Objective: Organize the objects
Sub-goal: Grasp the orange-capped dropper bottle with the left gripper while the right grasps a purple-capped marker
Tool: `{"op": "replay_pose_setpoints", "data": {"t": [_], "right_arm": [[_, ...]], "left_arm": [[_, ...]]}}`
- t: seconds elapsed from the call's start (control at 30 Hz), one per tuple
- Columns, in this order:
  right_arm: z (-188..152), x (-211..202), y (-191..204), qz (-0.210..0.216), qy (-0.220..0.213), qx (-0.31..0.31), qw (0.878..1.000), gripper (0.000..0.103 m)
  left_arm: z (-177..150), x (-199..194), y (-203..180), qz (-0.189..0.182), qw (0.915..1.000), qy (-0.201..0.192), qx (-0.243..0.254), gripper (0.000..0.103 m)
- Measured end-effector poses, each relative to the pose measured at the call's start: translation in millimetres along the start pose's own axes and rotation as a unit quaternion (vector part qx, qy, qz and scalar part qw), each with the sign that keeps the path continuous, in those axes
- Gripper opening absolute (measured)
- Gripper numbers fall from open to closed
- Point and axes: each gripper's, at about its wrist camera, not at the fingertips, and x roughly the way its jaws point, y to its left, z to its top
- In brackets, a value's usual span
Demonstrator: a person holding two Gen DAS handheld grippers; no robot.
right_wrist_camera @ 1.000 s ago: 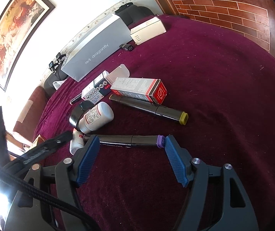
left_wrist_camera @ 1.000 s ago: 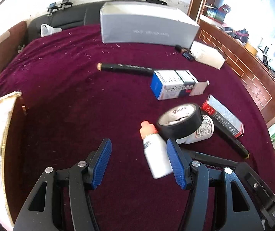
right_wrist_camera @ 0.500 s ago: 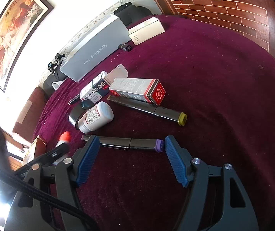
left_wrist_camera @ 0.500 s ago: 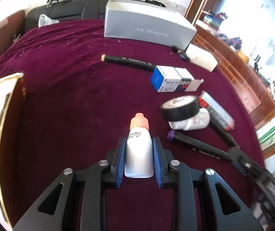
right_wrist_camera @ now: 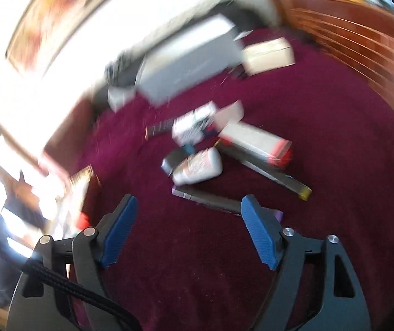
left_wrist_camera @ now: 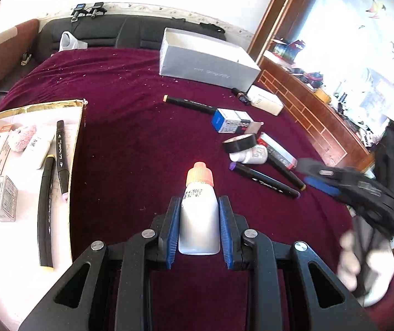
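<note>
While the left tongs (left_wrist_camera: pixel 199 226) clamp it above the maroon cloth (left_wrist_camera: pixel 130 143), the white squeeze bottle (left_wrist_camera: pixel 199 220) shows an orange cap and printed digits. Left of it, the gold-rimmed tray (left_wrist_camera: pixel 75 149) holds 2 black markers (left_wrist_camera: pixel 60 157), small boxes and a pink fluffy item. Right tongs (right_wrist_camera: pixel 188 231) stand apart, having just widened, empty.

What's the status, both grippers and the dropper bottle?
Left gripper shut on small white dropper bottle with orange cap, lifted. Right gripper open, jaws just widened, empty. Gold-edged tray to the left, path clear.
</note>
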Motion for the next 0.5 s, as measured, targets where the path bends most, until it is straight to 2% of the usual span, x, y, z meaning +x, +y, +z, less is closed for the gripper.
{"op": "replay_pose_setpoints", "data": {"t": [0.1, 0.2, 0.23, 0.27, 0.33, 0.37, 0.43, 0.5], "right_arm": [[8.6, 31.0, 21.1, -0.051, 0.043, -0.093, 0.993, 0.077], [10.1, 63.1, 28.1, -0.076, 0.093, -0.141, 0.983, 0.076], [8.4, 71.4, 27.7, -0.086, 0.104, -0.148, 0.980, 0.073], [6.2, 77.6, 26.0, -0.093, 0.112, -0.151, 0.978, 0.065], [2.1, 87.0, 22.7, -0.087, 0.137, -0.139, 0.977, 0.055], [-0.2, 83.8, 23.7, -0.085, 0.132, -0.137, 0.978, 0.051], [-4.3, 81.4, 27.3, -0.056, 0.150, -0.128, 0.979, 0.049], [-11.1, 81.4, 34.6, -0.067, 0.155, -0.143, 0.975, 0.048]], "left_arm": [[-3.0, -9.6, 3.4, -0.003, 1.0000, -0.008, 0.003, 0.023], [-4.5, -16.6, 12.2, -0.001, 0.9999, -0.012, -0.003, 0.023], [-5.3, -18.0, 15.2, 0.001, 0.9999, -0.013, -0.005, 0.023], [-6.3, -19.5, 20.1, 0.003, 0.9999, -0.013, -0.008, 0.023], [-6.9, -18.8, 26.7, 0.004, 0.9998, -0.013, -0.016, 0.023], [-7.5, -17.8, 31.6, 0.005, 0.9997, -0.012, -0.021, 0.023], [-8.3, -15.4, 37.2, 0.006, 0.9996, -0.008, -0.028, 0.023], [-9.8, -11.5, 40.7, 0.003, 0.9994, -0.003, -0.033, 0.023]]}}
